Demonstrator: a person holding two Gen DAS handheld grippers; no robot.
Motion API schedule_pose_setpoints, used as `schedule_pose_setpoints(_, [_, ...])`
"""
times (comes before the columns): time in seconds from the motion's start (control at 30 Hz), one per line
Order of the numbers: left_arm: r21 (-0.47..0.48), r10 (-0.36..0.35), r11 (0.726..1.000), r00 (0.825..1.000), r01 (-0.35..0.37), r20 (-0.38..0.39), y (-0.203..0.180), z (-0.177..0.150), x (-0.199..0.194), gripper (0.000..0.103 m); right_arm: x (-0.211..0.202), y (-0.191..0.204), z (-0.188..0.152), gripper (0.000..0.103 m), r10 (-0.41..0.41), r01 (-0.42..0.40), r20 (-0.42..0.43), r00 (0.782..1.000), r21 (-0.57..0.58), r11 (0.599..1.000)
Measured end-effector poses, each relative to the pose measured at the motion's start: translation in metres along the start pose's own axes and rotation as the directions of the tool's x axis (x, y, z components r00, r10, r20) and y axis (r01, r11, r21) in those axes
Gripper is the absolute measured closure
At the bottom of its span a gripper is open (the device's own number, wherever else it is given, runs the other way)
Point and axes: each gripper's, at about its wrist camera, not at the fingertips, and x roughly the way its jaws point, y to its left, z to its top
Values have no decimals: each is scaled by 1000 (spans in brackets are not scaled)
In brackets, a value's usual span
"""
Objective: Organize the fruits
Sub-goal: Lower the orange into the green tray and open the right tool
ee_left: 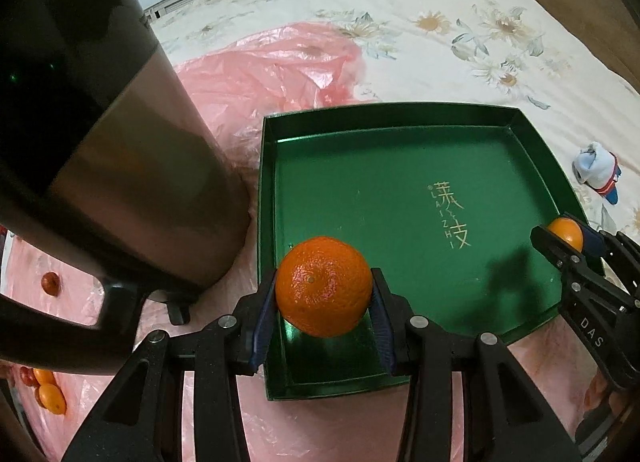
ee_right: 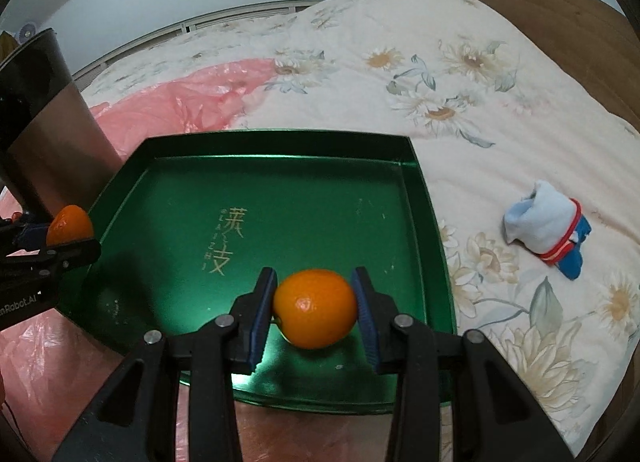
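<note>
The left gripper (ee_left: 324, 304) was a black tool with a speckled matte finish, built from angular linkage arms with triangular cut-outs. Round silver rivets sat at the joints of the arms. Its two jaws were faced with ribbed dark-blue pads (ee_left: 262, 326). The right gripper (ee_right: 316, 312) matched it: the same black speckled arms, silver rivets and blue ribbed pads (ee_right: 366, 322). In the left wrist view, the side of the right gripper carried white lettering reading "DAS", with small silver rivets along its arm. In the right wrist view, the side of the left gripper bore white lettering ending in "nRobot.AI".
</note>
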Motion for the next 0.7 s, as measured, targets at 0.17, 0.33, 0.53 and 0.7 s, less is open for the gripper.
schedule_pose_setpoints(0.17, [-1,4,1000,1000,-4,-15,-1,-2,10,65,11,-2,-4,74,-11,11,-20,1000,8,1000])
schedule_pose_setpoints(0.33, [-9,6,1000,1000,-6,-29,0,-4,19,65,18,-4,-6,74,-18,18,-30,999,11,1000])
schedule_pose_setpoints(0.53, [2,16,1000,1000,-16,-20,-2,-5,24,65,20,-4,-6,74,-23,23,-27,999,9,1000])
schedule_pose_setpoints(0.7, [0,21,1000,1000,-21,-14,-3,-7,24,65,20,-4,-7,74,-24,25,-27,999,8,1000])
